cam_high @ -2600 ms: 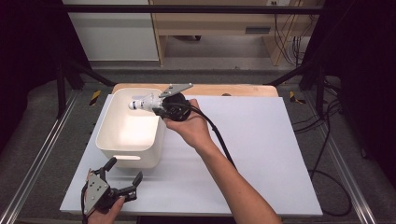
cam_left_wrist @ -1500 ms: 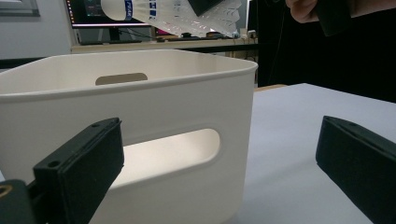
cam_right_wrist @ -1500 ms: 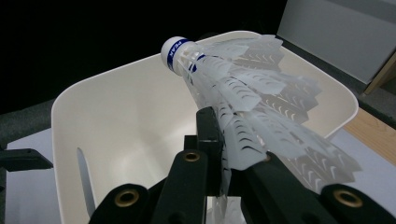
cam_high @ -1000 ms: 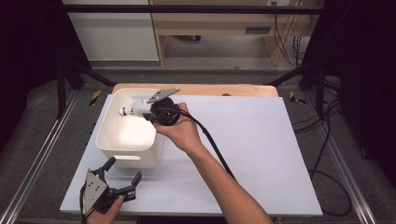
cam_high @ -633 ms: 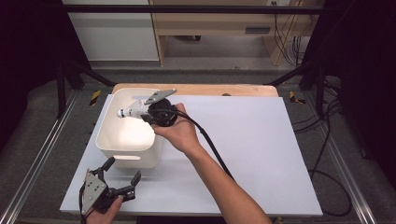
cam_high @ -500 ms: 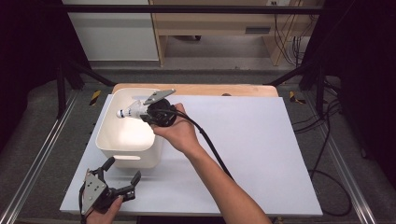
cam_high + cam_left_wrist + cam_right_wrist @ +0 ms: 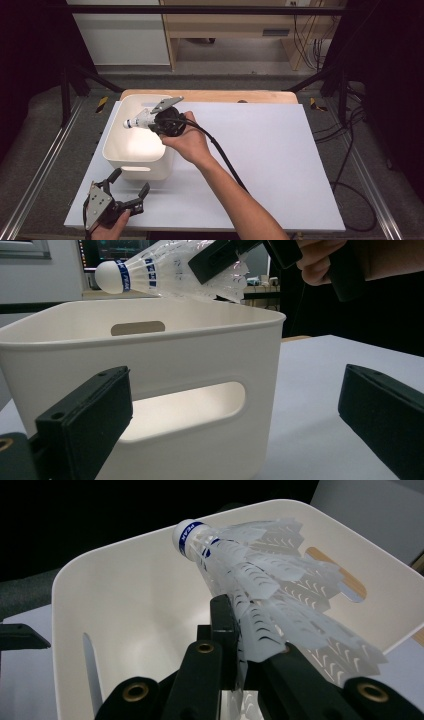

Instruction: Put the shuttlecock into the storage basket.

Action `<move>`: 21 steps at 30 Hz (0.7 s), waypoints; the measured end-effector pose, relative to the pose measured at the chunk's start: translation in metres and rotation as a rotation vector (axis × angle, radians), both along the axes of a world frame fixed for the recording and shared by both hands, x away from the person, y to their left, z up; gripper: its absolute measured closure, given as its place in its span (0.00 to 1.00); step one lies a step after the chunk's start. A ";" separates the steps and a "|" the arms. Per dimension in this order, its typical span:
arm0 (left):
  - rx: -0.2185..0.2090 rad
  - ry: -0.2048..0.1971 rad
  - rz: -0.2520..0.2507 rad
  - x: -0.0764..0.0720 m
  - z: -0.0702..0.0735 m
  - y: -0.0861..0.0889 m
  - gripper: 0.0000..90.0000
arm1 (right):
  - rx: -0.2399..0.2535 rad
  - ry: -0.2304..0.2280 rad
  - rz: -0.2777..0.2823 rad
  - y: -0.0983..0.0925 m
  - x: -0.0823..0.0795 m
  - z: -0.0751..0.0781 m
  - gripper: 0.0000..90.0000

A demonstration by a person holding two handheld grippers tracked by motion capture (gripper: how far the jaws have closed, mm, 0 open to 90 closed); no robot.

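Above the white bin point(image 7: 137, 145), at its far right corner, the right gripper point(image 7: 150, 121) is seen pinching a shuttlecock point(image 7: 136, 121) by its feathered skirt, the jaws pressed together on the feathers in the right gripper view, with the cork nose point(image 7: 189, 536) pointing out over the open bin. At the near left of the table point(image 7: 280, 160), the left gripper point(image 7: 129, 190) is held low with its jaws spread and nothing between them, aimed at the near wall of the bin point(image 7: 165, 375) and its handle slot. The step in hand is judged to be the dropping of the shuttlecock into the bin; it would best be done with the nose carried further over the middle and lowered below the rim before the jaws are parted, so that the light feathers are neither crushed nor caught on the edge. Compared with the earliest picture, the shuttlecock has been carried leftward, from the far right rim to a place further over the inside of the bin, while the left gripper has been kept where it was.
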State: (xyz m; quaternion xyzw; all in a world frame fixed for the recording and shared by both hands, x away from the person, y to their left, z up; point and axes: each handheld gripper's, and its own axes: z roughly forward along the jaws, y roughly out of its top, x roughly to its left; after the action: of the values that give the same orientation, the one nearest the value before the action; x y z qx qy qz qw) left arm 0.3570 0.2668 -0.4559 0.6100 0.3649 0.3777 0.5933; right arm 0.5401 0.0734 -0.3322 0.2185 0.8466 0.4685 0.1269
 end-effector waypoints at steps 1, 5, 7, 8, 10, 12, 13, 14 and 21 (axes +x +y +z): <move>-0.005 0.000 0.002 0.000 0.000 0.001 0.01 | -0.006 -0.002 0.001 0.001 0.000 0.000 0.99; -0.005 0.001 0.002 0.000 0.000 0.001 0.01 | -0.017 -0.003 0.004 0.002 0.000 -0.002 0.99; 0.000 0.000 0.000 0.000 0.000 -0.001 0.01 | -0.020 -0.004 0.008 0.003 0.000 -0.003 0.99; 0.001 0.001 -0.001 0.000 0.000 -0.001 0.01 | -0.023 -0.006 0.009 0.003 0.001 -0.004 0.99; 0.001 0.001 0.001 0.000 0.000 0.000 0.01 | -0.024 -0.003 0.012 0.004 0.000 -0.005 0.99; -0.002 0.002 0.003 0.000 0.000 0.001 0.01 | -0.027 -0.006 0.015 0.005 0.000 -0.005 0.99; -0.003 0.002 0.004 0.000 0.000 0.001 0.01 | -0.026 -0.005 0.016 0.005 0.000 -0.005 0.99; -0.003 0.002 0.004 0.000 0.000 0.001 0.01 | -0.027 -0.005 0.016 0.006 0.000 -0.006 0.99; -0.001 0.001 0.002 0.000 0.000 0.001 0.01 | -0.036 -0.003 0.018 0.007 0.000 -0.007 0.99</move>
State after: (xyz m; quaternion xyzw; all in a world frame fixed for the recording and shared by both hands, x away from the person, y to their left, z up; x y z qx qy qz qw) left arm 0.3574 0.2673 -0.4561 0.6096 0.3660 0.3780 0.5929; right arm 0.5405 0.0801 -0.3395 0.2079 0.8565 0.4548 0.1278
